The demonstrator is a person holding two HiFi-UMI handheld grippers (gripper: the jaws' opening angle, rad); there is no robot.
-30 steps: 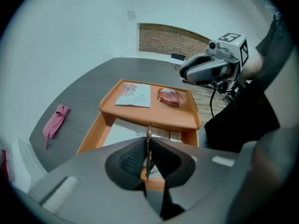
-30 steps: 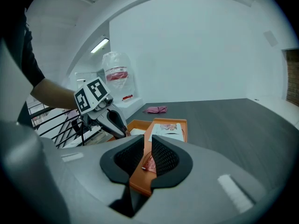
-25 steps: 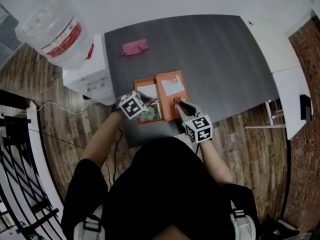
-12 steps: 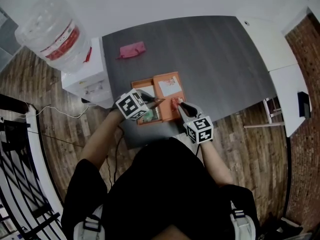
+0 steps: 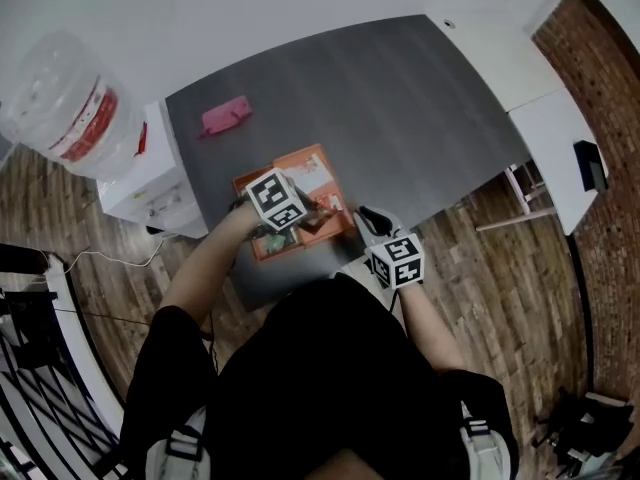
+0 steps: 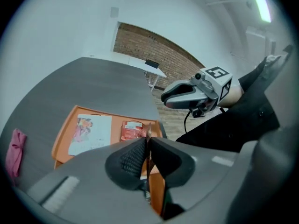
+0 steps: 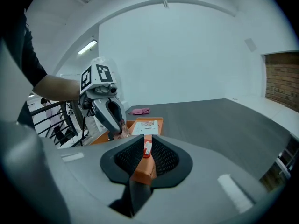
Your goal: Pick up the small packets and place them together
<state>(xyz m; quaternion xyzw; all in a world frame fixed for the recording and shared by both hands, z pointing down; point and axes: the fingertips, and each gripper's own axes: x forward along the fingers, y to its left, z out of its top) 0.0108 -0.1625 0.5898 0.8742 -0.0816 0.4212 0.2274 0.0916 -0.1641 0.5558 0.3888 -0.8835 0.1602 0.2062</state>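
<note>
carrying appears to be the step in hand: a small packet point(image 6: 148, 132) is held edge-on between the nearly closed pads of the left gripper point(image 6: 146, 146), above the orange tray point(image 6: 64, 141), where a red packet point(image 6: 132, 130) lies flat beside a white card point(image 6: 91, 129). the placing is judged not yet done; for the next move, the held packet would need to be lowered next to the red one, inside the tray's raised rim, and only then let go. the right gripper point(image 7: 146, 143) is seen with its jaws partly apart and nothing pinched; the tray's near corner and the red packet merely show through the gap. it hangs just off the tray's right side, so little room is offered there, and the left gripper's path is best planned clear of it. the tray is set close to the near edge of the table point(image 5: 400, 98), where a dropped packet could slide to the floor. beyond the tray a wide stretch of tabletop is open; a pink cloth point(image 5: 224, 116) lies well apart toward the far left corner, and a water bottle point(image 5: 60, 108) stands off the table's left side.
</note>
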